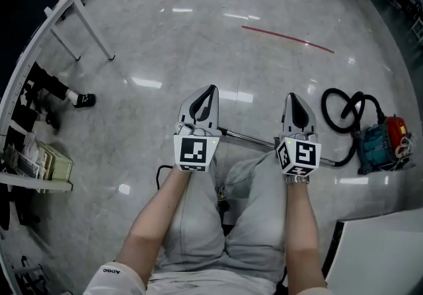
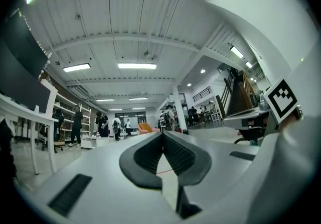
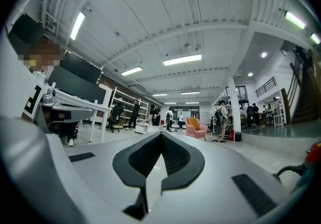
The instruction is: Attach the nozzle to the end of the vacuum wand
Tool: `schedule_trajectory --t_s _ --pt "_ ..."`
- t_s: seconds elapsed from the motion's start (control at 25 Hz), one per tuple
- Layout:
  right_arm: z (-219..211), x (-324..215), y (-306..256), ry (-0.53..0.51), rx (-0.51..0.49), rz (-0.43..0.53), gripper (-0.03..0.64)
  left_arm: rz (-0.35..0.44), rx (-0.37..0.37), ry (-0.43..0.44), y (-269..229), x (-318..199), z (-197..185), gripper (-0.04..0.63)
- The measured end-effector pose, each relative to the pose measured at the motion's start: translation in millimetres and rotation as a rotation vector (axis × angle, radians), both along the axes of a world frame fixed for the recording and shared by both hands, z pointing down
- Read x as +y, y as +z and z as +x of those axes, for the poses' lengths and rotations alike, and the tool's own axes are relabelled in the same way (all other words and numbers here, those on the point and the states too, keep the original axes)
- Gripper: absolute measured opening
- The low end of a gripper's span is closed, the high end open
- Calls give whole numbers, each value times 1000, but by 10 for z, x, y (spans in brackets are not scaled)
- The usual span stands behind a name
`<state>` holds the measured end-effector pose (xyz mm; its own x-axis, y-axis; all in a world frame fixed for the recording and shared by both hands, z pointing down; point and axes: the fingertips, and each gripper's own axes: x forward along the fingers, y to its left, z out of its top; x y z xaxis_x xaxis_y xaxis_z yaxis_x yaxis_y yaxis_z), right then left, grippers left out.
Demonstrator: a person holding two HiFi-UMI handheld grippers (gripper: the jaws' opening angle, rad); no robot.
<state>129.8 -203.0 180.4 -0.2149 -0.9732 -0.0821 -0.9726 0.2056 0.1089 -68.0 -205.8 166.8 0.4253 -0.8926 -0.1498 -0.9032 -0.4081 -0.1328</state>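
The glossy grey floor (image 1: 198, 49) mirrors the ceiling lights, and a red line (image 1: 287, 38) is marked on it at the far right. At the right stands a teal and red vacuum (image 1: 383, 145), with its black hose (image 1: 344, 112) looped just beside it. A thin metal wand (image 1: 248, 137) lies across the middle. The legs of a white table (image 1: 92, 36) stand at the far left, a black shoe (image 1: 84, 99) nearer, and a dark cable (image 1: 158, 174) near the middle.

floor (image 1: 198, 42): glossy, polished | wand (image 1: 248, 137): shiny metal | hose (image 1: 328, 115): matt, rubbery
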Motion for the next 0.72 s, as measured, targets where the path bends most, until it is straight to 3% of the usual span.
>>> schedule_trajectory --t_s 0.12,0.32,0.6,0.72 --pt "-93 -2 8 -15 37 0 3 17 -11 3 -11 -10 -11 11" --pt "-105 -12 16 -17 37 -10 3 -22 34 -13 16 -46 -88 11" --pt "-206 -7 26 -34 104 -8 3 -28 20 -22 27 -69 -163 11" --pt "-140 2 33 -23 88 -13 3 -32 32 -26 31 -70 -191 11"
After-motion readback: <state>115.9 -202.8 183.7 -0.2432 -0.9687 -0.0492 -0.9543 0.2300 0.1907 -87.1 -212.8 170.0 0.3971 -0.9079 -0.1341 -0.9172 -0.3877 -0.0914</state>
